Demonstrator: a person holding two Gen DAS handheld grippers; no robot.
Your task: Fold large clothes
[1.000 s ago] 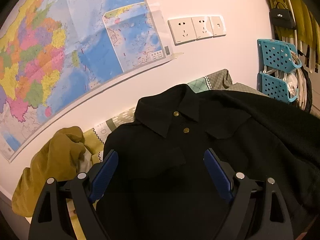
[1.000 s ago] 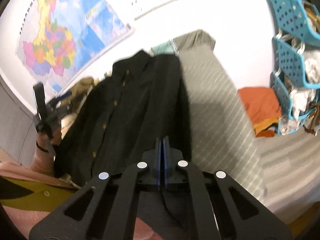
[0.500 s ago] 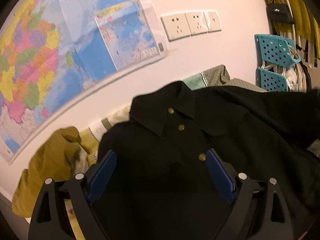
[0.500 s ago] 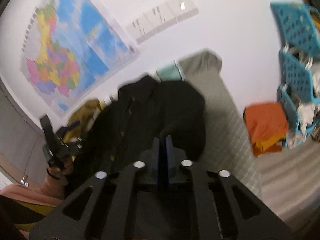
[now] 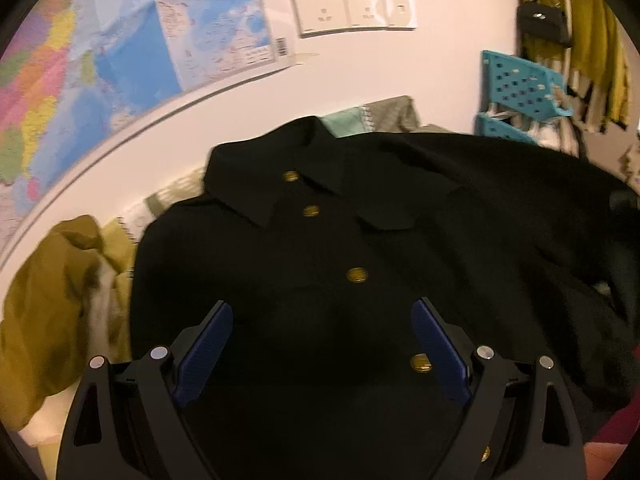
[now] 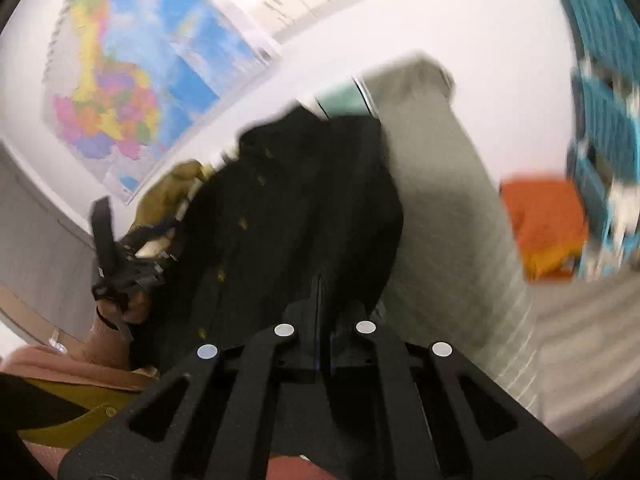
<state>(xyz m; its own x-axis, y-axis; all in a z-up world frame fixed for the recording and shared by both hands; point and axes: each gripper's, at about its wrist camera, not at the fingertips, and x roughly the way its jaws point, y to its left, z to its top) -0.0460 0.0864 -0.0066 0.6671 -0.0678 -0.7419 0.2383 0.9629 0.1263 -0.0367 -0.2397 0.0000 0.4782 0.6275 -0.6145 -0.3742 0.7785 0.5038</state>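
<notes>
A large black button-up shirt (image 5: pixel 340 248) with gold buttons lies collar toward the wall on a grey bed. My left gripper (image 5: pixel 320 320) is open and empty, hovering over the shirt's chest. In the right wrist view, which is blurred, my right gripper (image 6: pixel 320 292) is shut on the black shirt (image 6: pixel 304 208), holding its right side folded over the front. The left gripper (image 6: pixel 116 256) shows at the shirt's left edge.
An olive garment (image 5: pixel 60 288) lies left of the shirt. A wall map (image 5: pixel 100 60) and sockets (image 5: pixel 352 10) are behind. Teal baskets (image 5: pixel 520 92) stand right. An orange garment (image 6: pixel 544 224) lies on the grey bedding (image 6: pixel 448 220).
My right gripper has carried the shirt's right side up and leftward over the front. My left gripper has drawn back along the shirt, so more buttons show.
</notes>
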